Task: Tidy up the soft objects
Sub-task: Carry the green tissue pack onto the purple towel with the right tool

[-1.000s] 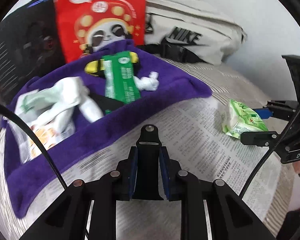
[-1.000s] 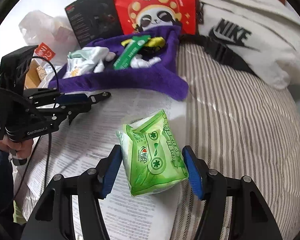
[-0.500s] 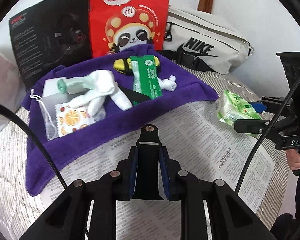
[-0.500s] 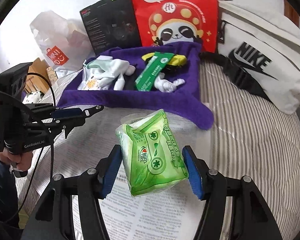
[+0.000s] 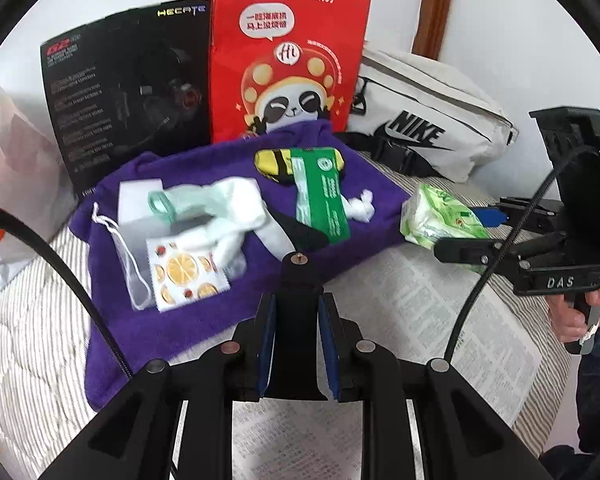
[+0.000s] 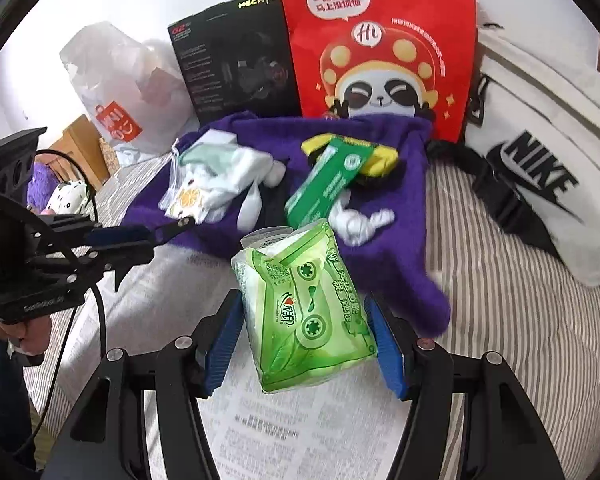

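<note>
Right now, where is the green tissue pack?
The green tissue pack is gripped by the right tool, raised over the purple towel's near edge, by the green sachet.

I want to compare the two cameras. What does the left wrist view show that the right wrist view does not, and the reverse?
Only the left wrist view shows the left gripper up close, its fingers nearly together and empty.

Only the right wrist view shows the tissue pack's printed face between the blue fingers, and the wooden furniture.

Both show the purple towel, the red bag, the black box and the Nike bag.
</note>
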The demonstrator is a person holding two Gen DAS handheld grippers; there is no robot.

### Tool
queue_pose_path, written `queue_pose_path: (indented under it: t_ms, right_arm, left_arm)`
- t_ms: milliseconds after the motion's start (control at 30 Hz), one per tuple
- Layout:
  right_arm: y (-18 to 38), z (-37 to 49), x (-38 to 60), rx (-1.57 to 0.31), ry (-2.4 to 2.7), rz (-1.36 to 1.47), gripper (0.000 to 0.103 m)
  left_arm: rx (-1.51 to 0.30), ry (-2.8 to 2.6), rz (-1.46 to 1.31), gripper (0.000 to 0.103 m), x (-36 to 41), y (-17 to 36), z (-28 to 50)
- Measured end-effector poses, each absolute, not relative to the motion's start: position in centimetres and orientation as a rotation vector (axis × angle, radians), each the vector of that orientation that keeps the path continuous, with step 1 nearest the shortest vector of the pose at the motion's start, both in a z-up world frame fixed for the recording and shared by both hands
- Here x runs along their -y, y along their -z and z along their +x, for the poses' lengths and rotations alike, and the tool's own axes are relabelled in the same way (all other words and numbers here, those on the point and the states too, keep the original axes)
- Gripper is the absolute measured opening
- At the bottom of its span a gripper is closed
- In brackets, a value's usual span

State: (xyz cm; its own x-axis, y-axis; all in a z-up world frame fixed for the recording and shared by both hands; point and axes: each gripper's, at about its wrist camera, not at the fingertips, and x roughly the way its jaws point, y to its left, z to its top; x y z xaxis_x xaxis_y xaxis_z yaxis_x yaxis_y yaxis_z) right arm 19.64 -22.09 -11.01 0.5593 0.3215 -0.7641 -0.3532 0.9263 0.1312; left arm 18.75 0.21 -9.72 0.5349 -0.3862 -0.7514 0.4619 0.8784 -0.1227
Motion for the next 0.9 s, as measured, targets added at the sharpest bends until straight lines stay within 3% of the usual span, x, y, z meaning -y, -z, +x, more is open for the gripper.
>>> queue_pose_path:
  t_ms: [467, 900]
  right_arm:
    - [10.5, 27.0, 22.2, -0.875, -0.309, -0.033, 0.061]
    - [13.9, 31.2, 21.7, -0.900, -0.275, -0.034, 0.061]
  left_arm:
    - [-0.858, 0.496, 0.078, 0.021, 0.2, 8.9, 23.9]
    - [-0.887, 0.480, 0.073, 0.021, 0.9, 10.6, 28.4]
